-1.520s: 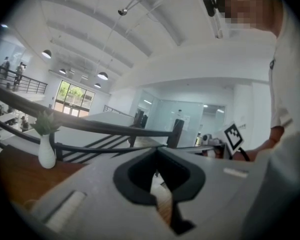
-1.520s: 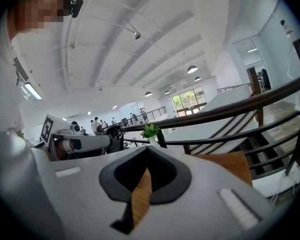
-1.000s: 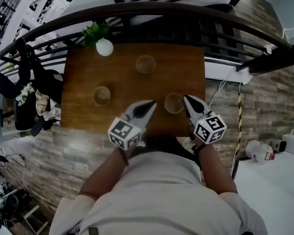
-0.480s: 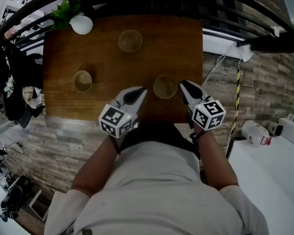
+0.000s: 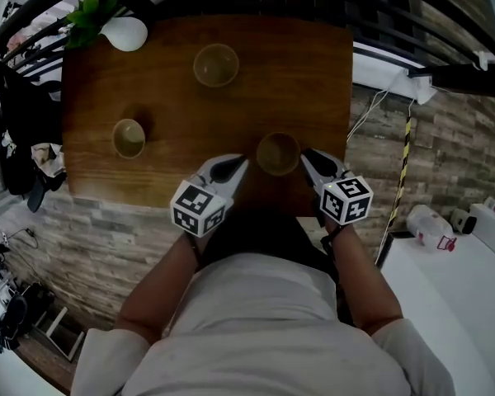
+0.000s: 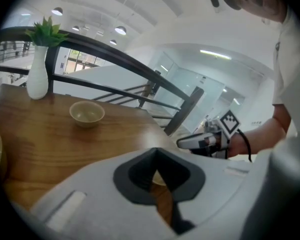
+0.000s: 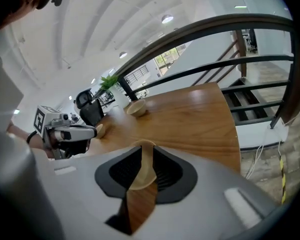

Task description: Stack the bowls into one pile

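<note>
Three tan bowls sit on the wooden table [image 5: 313, 73]: a far bowl [image 5: 215, 64], a left bowl [image 5: 129, 138] and a near bowl [image 5: 278, 153] by the front edge. My left gripper [image 5: 238, 163] is shut, its tip just left of the near bowl, and holds nothing. On the bowl's right side my right gripper [image 5: 307, 157] is opening its jaws. In the right gripper view [image 7: 144, 146] the near bowl [image 7: 141, 171] shows through the gap, with the pads not pressing on it. A sliver of that bowl [image 6: 159, 176] peeks through behind my left gripper [image 6: 156, 151].
A white vase [image 5: 125, 33] with a green plant stands at the table's far left corner. A dark curved railing [image 5: 412, 23] runs behind and to the right of the table. A stone-faced wall drops below the table's front edge.
Both grippers have sunk toward the table and closed in on the near bowl from either side. The right gripper's jaws have parted a little.
</note>
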The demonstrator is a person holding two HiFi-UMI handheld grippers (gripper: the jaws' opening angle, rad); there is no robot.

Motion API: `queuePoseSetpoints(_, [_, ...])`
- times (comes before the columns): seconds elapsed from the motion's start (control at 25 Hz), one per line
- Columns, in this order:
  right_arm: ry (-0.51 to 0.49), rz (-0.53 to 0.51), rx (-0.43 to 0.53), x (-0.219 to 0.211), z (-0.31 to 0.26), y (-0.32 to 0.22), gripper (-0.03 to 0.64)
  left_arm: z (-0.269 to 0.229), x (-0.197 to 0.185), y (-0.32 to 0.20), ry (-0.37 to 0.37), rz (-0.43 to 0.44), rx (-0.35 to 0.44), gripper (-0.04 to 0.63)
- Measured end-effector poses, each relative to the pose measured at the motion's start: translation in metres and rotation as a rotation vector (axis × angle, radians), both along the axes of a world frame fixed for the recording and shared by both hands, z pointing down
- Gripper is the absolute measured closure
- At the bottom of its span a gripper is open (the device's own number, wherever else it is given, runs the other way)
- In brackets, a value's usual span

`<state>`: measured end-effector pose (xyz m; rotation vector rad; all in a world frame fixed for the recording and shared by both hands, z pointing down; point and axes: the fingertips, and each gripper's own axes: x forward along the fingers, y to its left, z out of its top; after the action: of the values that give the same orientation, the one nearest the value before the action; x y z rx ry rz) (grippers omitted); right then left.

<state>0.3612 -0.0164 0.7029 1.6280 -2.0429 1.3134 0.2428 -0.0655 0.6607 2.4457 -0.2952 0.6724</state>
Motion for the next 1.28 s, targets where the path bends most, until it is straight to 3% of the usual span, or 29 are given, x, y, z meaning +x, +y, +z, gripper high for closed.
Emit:
queuePoseSetpoints(0.68, [-0.069, -0.008, -0.118, -0.002, 0.065, -0.008, 0.528, 0.058, 0.016, -0.018, -0.053, -0.018, -0.069, 0.591])
queuePoseSetpoints(0.76, [-0.063, -0.017, -0.124, -0.003, 0.067, -0.011, 0.531, 0.06, 0.016, -0.019, -0.055, -0.023, -0.073, 0.591])
queuePoseSetpoints(0.88, [-0.028, -0.039, -0.134, -0.003, 0.067, -0.013, 0.593, 0.06, 0.016, -0.02, -0.055, -0.031, -0.077, 0.591])
queuePoseSetpoints(1.28, [0.023, -0.039, -0.094, -0.001, 0.045, -0.024, 0.596, 0.045, 0.004, -0.023, -0.041, -0.061, -0.06, 0.591])
